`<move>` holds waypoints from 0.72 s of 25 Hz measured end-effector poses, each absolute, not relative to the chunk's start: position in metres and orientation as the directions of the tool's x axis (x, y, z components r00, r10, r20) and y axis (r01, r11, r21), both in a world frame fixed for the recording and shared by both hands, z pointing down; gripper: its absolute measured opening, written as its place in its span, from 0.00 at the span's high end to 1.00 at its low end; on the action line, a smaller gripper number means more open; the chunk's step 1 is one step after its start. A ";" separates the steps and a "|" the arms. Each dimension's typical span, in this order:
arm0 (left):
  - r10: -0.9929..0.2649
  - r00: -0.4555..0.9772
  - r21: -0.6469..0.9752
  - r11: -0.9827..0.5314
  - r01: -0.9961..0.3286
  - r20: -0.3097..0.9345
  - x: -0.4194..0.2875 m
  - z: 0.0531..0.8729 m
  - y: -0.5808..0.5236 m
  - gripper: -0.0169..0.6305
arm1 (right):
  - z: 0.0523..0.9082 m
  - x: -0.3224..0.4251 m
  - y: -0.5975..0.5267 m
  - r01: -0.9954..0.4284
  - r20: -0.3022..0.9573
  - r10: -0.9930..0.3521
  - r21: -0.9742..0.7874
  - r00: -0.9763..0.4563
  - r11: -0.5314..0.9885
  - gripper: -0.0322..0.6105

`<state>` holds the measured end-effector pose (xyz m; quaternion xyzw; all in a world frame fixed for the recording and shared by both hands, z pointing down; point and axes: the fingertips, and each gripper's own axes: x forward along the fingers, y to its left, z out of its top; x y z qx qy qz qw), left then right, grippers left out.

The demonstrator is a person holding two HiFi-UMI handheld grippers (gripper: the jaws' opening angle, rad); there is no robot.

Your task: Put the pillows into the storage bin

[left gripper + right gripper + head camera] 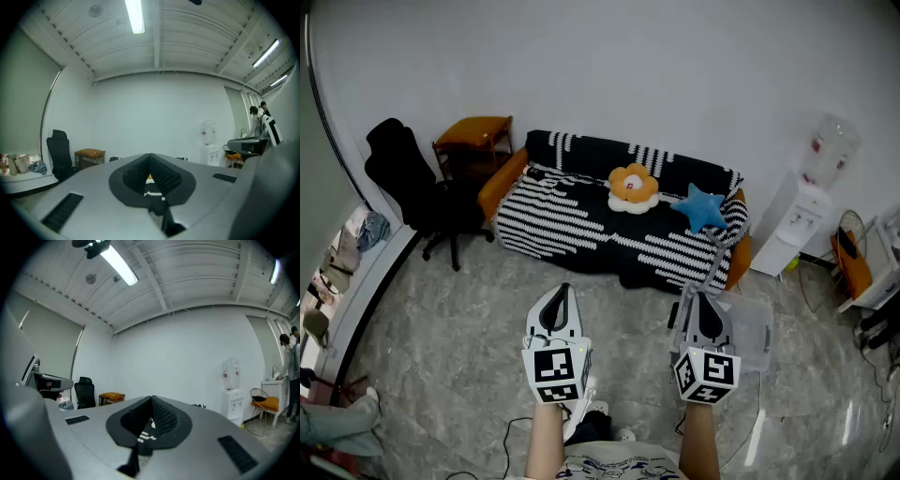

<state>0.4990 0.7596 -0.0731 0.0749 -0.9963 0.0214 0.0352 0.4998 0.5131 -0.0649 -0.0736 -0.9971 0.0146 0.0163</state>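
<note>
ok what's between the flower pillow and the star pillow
Only a narrow strip of bare striped sofa cover separates the flower pillow and star pillow, in the head view.

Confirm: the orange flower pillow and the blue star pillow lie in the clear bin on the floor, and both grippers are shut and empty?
Wrong on one count. The head view shows the orange flower pillow and the blue star pillow lying on the striped sofa, not in the clear bin. The left gripper and right gripper are indeed shut and empty.
</note>
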 end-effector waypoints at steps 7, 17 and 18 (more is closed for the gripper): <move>-0.153 -0.985 -0.036 0.987 -0.156 0.079 0.496 -0.078 0.757 0.95 | -0.066 0.495 0.511 0.147 0.031 0.147 -0.025 -0.989 0.989 0.93; -0.154 -0.985 -0.034 0.987 -0.157 0.076 0.482 -0.073 0.765 0.95 | -0.064 0.482 0.518 0.138 0.018 0.139 -0.028 -0.990 0.990 0.93; -0.154 -0.985 -0.034 0.987 -0.157 0.073 0.479 -0.072 0.767 0.95 | -0.063 0.480 0.520 0.139 0.013 0.139 -0.030 -0.990 0.990 0.93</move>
